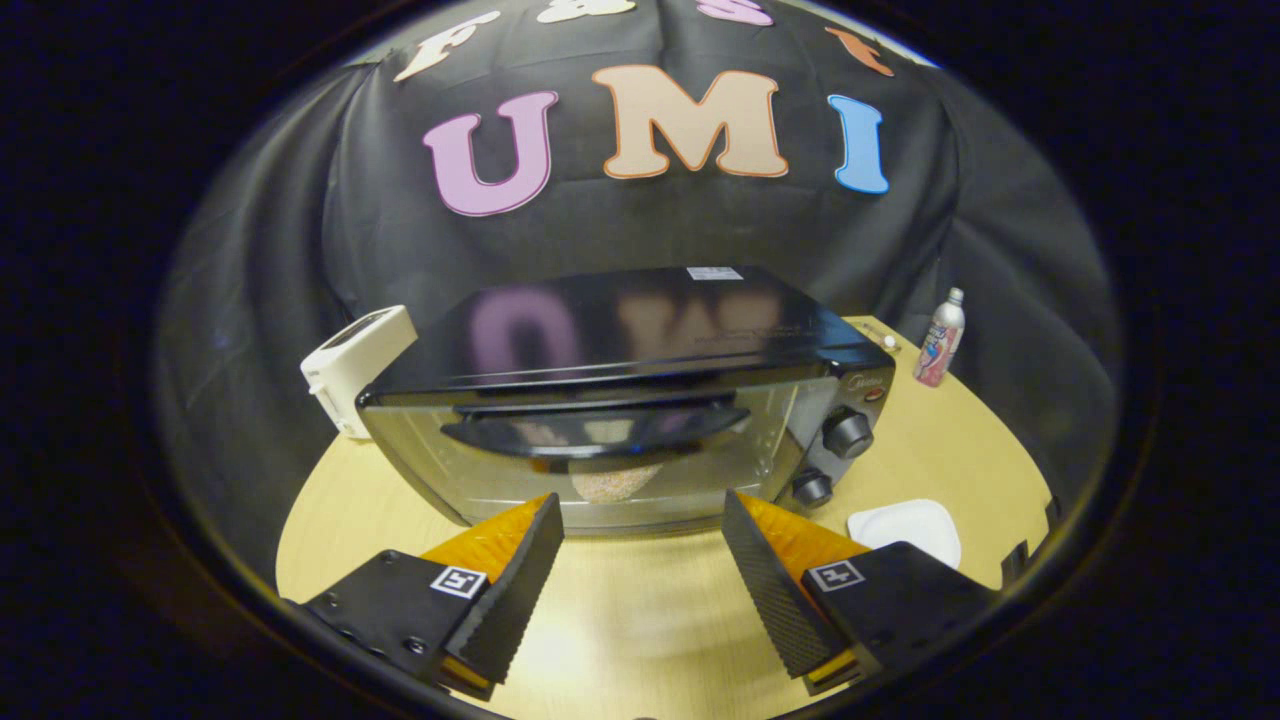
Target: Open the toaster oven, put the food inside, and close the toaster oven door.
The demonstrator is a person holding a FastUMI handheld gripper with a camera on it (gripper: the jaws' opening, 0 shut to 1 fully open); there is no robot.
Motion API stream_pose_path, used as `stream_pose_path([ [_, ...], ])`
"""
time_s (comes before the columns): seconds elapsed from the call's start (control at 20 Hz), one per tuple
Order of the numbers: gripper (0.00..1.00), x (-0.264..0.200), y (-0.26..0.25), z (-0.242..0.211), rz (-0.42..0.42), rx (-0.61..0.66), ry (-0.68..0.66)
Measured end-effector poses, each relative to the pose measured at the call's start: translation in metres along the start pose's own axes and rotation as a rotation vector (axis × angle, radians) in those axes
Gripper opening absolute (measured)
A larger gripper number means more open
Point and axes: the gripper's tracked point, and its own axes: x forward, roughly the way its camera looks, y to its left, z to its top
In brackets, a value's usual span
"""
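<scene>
A black toaster oven (640, 340) stands on the wooden table just beyond my fingers, its glass door (600, 470) shut and its black handle (595, 430) across the top of the door. Through the glass a round, pale brown piece of food (612, 483) lies inside the oven. Two black knobs (846, 434) sit on the oven's right panel. My gripper (642, 525) is open a little in front of the door, fingers spread wide with nothing between them.
A white plate (906, 528) lies on the table (640, 600) to the right of my fingers. A small bottle (940, 338) stands at the back right. A white box-shaped device (355, 365) sits behind the oven's left side.
</scene>
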Motion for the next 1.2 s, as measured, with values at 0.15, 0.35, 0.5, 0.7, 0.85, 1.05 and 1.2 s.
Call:
stream_pose_path([
  [0.15,1.0,-0.004,-0.001,0.006,-0.001,0.005,-0.009],
  [0.35,1.0,-0.022,-0.001,0.04,0.007,0.013,-0.081],
  [0.5,1.0,-0.048,-0.004,0.093,0.01,0.018,-0.19],
  [0.7,0.99,-0.085,-0.007,0.172,0.019,0.015,-0.319],
  [0.85,0.99,-0.112,-0.016,0.223,-0.002,-0.006,-0.392],
  [1.05,0.99,-0.14,-0.02,0.269,-0.002,-0.024,-0.432],
  [1.2,0.99,-0.154,-0.025,0.295,-0.006,-0.021,-0.459],
])
